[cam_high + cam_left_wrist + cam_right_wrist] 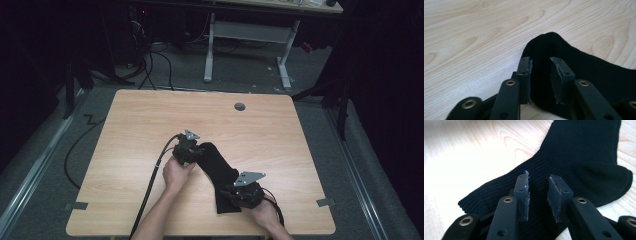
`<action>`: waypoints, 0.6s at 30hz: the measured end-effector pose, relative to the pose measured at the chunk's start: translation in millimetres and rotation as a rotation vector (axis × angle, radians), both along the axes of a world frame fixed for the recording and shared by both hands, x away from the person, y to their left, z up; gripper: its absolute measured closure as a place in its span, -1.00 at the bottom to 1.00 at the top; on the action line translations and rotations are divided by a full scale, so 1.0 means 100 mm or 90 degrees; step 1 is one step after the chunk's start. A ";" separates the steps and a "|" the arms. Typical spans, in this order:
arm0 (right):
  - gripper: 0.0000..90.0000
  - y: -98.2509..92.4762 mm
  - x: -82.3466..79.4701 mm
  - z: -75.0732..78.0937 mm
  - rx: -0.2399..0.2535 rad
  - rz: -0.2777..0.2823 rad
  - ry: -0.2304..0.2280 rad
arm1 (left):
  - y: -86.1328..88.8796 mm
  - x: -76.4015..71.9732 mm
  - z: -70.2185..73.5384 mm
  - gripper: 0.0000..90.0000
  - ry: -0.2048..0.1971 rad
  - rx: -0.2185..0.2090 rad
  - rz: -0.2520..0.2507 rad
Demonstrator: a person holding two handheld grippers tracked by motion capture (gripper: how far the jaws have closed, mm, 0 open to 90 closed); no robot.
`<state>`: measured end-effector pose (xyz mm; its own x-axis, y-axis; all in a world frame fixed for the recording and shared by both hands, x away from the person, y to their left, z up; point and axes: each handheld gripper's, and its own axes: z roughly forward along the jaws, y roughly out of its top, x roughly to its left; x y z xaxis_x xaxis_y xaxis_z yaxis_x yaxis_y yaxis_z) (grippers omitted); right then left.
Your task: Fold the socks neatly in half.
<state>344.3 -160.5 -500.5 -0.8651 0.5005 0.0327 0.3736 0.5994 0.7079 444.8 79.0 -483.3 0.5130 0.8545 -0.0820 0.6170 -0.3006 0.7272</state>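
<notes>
Sock: The black sock [220, 172] lies flat on the wooden counter [140, 130], in the lower middle of the high view. It is the thing you are working on.
Long way of the sock: It runs on a slant, from its round end at the upper left down to its other end at the lower right.
Left claw: Your left claw [192, 152] is at the sock's upper left end. In the left gripper view [541, 75] its jaws stand a little apart, one on each side of the sock's round end, with a gap you can see. They are let go and do not pinch the cloth.
Right claw: Your right claw [235, 192] is at the sock's lower right end. In the right gripper view [539, 195] its jaws also stand a little apart, over the ribbed cloth. They hold nothing.
Which hand is nearer: Each hand is right at its own end of the sock, so neither has far to go.
What the next move turns on: I think each claw must close on its own end of the slanted sock, not across the middle.
Other things: A small grey round plug [240, 106] sits on the counter near the top edge, well apart from the sock. A black cable [155, 172] trails from the left claw.
In the way: Nothing lies between the claws and the sock.
</notes>
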 end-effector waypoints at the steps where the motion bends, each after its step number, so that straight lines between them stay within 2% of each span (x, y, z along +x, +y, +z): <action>1: 0.55 0.00 -0.01 0.00 -0.001 0.004 0.002 | -0.01 0.00 -0.01 0.64 0.004 0.002 0.000; 3: 0.56 -0.01 -0.02 0.00 0.000 0.006 0.006 | -0.03 0.00 -0.04 0.78 0.012 0.011 0.002; 6: 0.56 -0.03 -0.02 0.00 0.005 0.010 0.010 | -0.03 -0.02 0.00 0.92 -0.016 0.027 0.008; 8: 0.56 -0.04 -0.02 0.00 0.005 0.010 0.011 | -0.02 -0.03 0.04 0.93 -0.026 0.023 0.015; 11: 0.49 -0.04 -0.02 0.01 0.012 0.006 0.011 | 0.02 0.01 0.03 0.91 -0.010 0.022 0.022; 14: 0.48 -0.07 -0.02 0.07 0.037 -0.022 -0.017 | 0.03 0.03 -0.02 0.65 -0.004 0.021 0.020; 18: 0.52 -0.11 0.06 0.15 0.060 -0.069 -0.045 | 0.00 0.01 0.00 0.33 -0.011 0.010 0.023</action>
